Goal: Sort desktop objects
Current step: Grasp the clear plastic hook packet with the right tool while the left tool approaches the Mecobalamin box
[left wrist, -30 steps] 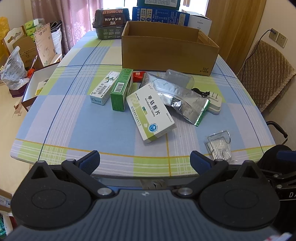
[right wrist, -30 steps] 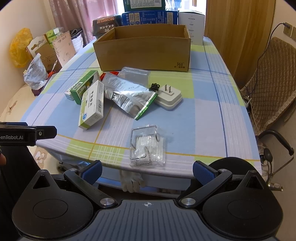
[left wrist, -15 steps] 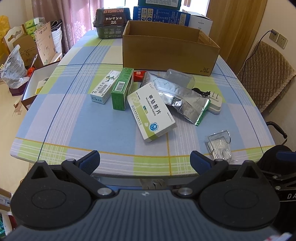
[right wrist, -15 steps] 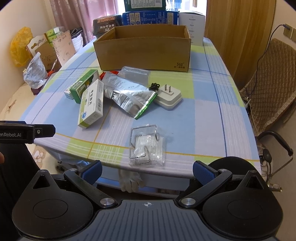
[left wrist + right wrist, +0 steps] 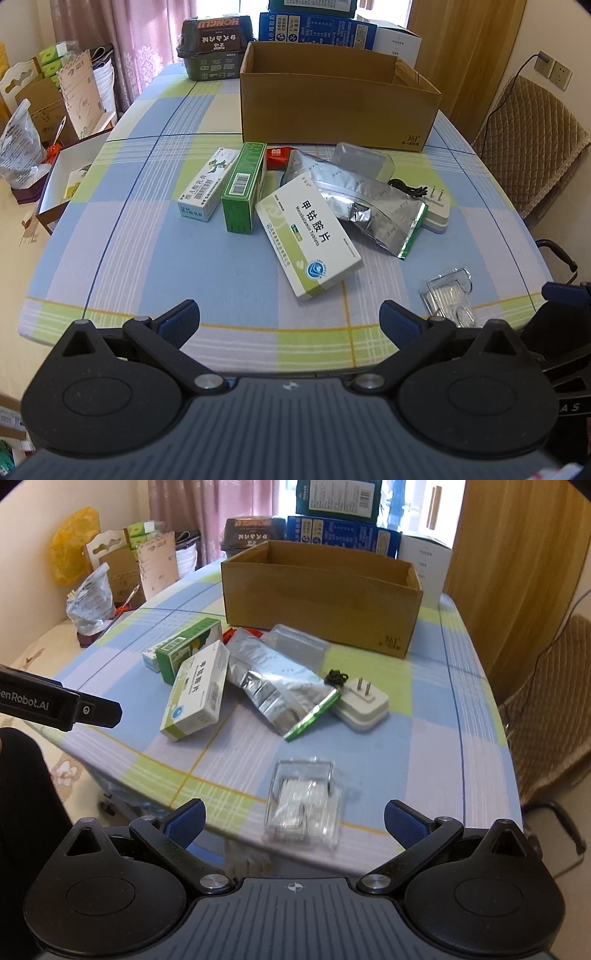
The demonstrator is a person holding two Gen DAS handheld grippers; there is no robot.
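Observation:
On the checked tablecloth lies a pile: a white-green medicine box (image 5: 308, 236) (image 5: 195, 692), a green box (image 5: 243, 188) (image 5: 184, 650), a slim white box (image 5: 208, 184), a silver foil pouch (image 5: 362, 206) (image 5: 280, 690), a white plug adapter (image 5: 436, 214) (image 5: 364, 705) and a clear packet with a wire hook (image 5: 448, 299) (image 5: 304, 805). An open cardboard box (image 5: 332, 99) (image 5: 317, 594) stands behind them. My left gripper (image 5: 290, 319) is open and empty at the near table edge. My right gripper (image 5: 293, 818) is open and empty, just before the clear packet.
Stacked boxes (image 5: 317, 26) and a dark container (image 5: 214, 44) stand behind the cardboard box. A padded chair (image 5: 532, 140) (image 5: 550, 701) is at the right. Bags and cartons (image 5: 33, 122) clutter the floor at the left. The left gripper's body (image 5: 55, 703) shows in the right wrist view.
Both grippers have moved forward toward the table. The right gripper has come closer to the clear packet and turned a little. Nothing on the table has moved.

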